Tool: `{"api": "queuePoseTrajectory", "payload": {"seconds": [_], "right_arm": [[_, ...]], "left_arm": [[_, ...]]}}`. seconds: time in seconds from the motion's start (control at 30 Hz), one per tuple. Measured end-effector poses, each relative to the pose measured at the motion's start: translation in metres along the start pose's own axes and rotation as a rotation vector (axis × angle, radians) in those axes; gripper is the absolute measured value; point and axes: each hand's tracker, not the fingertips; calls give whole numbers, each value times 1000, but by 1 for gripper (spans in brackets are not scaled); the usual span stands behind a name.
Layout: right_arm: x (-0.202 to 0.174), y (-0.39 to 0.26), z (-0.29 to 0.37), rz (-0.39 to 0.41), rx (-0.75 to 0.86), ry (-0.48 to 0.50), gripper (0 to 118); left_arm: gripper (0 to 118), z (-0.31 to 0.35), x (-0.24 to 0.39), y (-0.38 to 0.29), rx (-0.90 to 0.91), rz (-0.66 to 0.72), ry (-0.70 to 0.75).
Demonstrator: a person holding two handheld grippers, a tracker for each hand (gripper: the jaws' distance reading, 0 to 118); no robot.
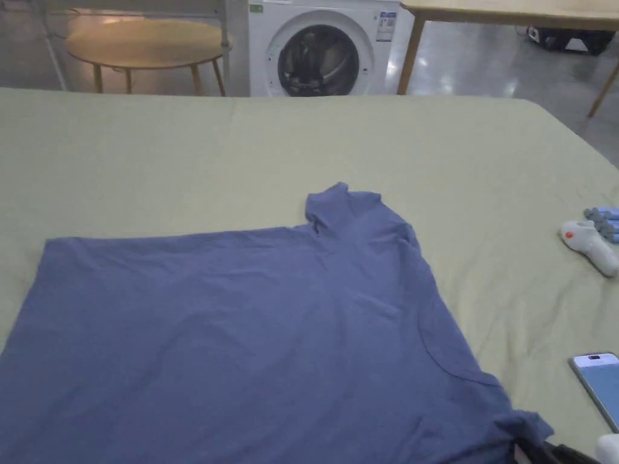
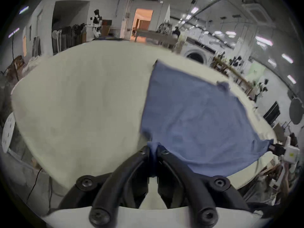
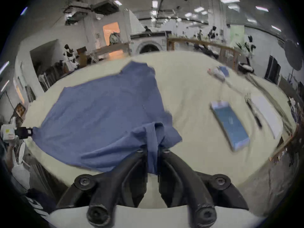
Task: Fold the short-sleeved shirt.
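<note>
A blue short-sleeved shirt lies spread on a pale green table cover, one sleeve pointing to the far side. In the left gripper view my left gripper is shut on a pinch of the shirt at its near corner. In the right gripper view my right gripper is shut on a bunched fold of the shirt at the other near corner. In the head view the right gripper pokes in at the bottom right, at the shirt's corner.
A phone lies on the cover to the right of the shirt, with a white handheld device and a small blue item farther back. A washing machine, a round wooden table and another table stand beyond.
</note>
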Motion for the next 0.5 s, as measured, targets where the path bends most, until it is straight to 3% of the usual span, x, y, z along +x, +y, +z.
{"api": "queuePoseTrajectory", "payload": {"seconds": [0.07, 0.13, 0.37, 0.4, 0.43, 0.47, 0.5], "right_arm": [[-4, 44, -21, 82, 21, 20, 9], [-4, 79, -50, 101, 35, 26, 9], [2, 144, -190, 0, -103, 26, 12], [1, 144, -201, -12, -105, 15, 28], [-6, 142, -201, -14, -113, -7, 52], [-10, 140, -206, -3, -108, -24, 65], [-13, 137, -209, -2, -105, -39, 64]], "left_arm": [[2, -1, 2, 35, 75, -54, -1], [2, -19, 2, 67, 70, -87, -11], [3, -124, -15, 123, -17, -77, -3], [18, -133, -14, 126, -20, -83, 3], [46, -142, -14, 130, -26, -84, 8], [69, -146, -16, 129, -19, -78, 2], [70, -148, -16, 130, -13, -75, 0]]}}
